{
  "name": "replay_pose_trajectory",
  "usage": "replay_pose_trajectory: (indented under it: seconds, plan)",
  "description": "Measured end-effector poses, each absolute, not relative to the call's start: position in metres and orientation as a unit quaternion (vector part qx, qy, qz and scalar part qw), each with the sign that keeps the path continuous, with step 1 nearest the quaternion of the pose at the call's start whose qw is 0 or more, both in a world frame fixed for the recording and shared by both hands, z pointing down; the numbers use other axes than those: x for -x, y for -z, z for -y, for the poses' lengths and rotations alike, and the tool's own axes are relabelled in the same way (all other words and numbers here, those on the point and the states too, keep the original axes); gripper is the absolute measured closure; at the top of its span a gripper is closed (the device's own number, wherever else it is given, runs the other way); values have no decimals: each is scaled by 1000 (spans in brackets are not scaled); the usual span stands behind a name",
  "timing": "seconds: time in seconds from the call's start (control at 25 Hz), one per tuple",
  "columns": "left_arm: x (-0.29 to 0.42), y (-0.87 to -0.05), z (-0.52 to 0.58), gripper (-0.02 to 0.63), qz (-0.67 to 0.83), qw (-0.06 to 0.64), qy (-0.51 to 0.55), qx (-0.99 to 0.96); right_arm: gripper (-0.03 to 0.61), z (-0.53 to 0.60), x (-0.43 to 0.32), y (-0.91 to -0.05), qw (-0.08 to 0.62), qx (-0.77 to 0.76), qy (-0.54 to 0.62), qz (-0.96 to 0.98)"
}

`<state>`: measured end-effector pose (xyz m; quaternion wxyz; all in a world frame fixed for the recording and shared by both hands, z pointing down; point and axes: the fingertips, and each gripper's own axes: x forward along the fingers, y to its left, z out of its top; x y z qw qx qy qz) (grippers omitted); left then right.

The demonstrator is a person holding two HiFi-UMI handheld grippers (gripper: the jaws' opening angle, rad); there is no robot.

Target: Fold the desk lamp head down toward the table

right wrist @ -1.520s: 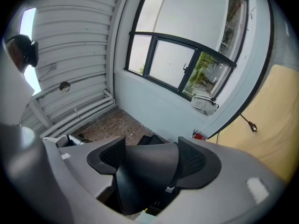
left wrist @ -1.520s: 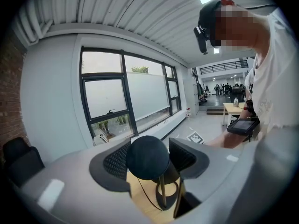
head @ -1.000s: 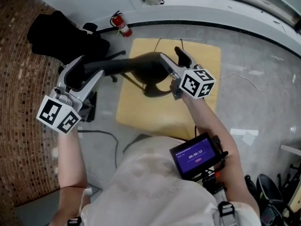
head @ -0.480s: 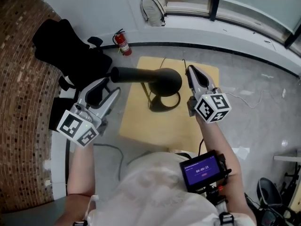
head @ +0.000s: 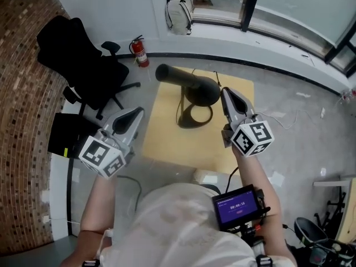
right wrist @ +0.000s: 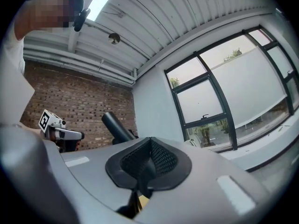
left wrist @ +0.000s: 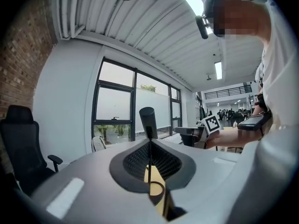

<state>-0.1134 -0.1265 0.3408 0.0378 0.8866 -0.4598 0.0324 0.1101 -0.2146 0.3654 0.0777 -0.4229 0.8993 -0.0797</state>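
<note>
The black desk lamp (head: 192, 88) stands on a small yellow table (head: 161, 143). Its tube-shaped head (head: 172, 75) lies roughly level and points left over the ring base (head: 194, 117). My left gripper (head: 138, 111) hovers off the table's left edge, apart from the lamp. Its jaws have just been closing and are shut on nothing. My right gripper (head: 224, 91) is just right of the lamp's joint, with no contact visible. Its jaws have also just closed, empty. The left gripper view shows the lamp head (left wrist: 148, 120) beyond the shut left gripper (left wrist: 150, 146). The right gripper view shows the lamp head (right wrist: 117, 127) past the shut right gripper (right wrist: 149, 146).
A black office chair (head: 83, 54) stands at the left by the brick wall. A red fire extinguisher (head: 139, 52) and a pale backpack (head: 179, 13) sit by the far wall. A dark box (head: 69, 138) lies left of the table, with cables on the floor.
The left jaws stood open around the lamp head and the right ones open beside it. Both have shut and drawn back, and the head now lies free, pointing left.
</note>
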Motion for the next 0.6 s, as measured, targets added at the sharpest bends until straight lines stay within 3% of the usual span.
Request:
replay_pose_trajectory:
  seconds: [0.6]
  plan:
    - [113, -429, 61, 612, 439, 97, -39, -893, 565, 112, -93, -396, 39, 412, 91, -906]
